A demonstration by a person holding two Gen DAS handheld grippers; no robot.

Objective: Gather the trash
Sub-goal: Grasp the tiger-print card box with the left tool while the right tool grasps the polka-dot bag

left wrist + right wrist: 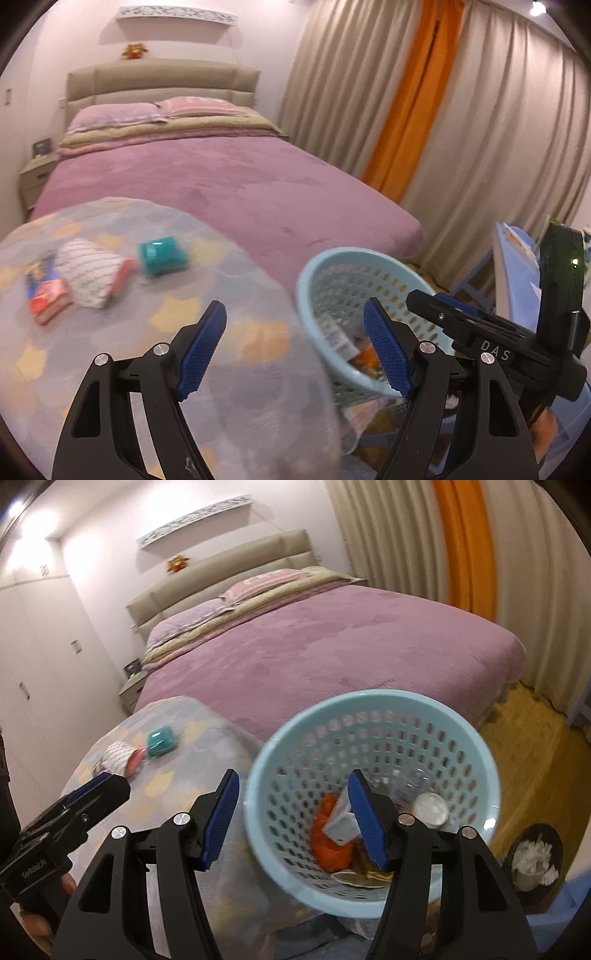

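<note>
A light blue perforated basket [373, 738] stands tilted beside a patterned blanket [122, 332]; it holds an orange wrapper [325, 834], a white carton, a round lid and other trash. It also shows in the left wrist view [332, 280]. On the blanket lie a teal box [162, 254], a white patterned packet [92, 273] and a red and blue packet [44, 291]. My left gripper [295, 347] is open and empty above the blanket's near edge. My right gripper [293, 819] is open and empty, its right finger over the basket's mouth.
A bed with a purple cover [221, 184] lies behind. Beige and orange curtains [461, 129] hang at the right. A dark bin with white paper [532, 853] stands on the wooden floor [524, 738]. A nightstand [35, 177] is at the bed's left.
</note>
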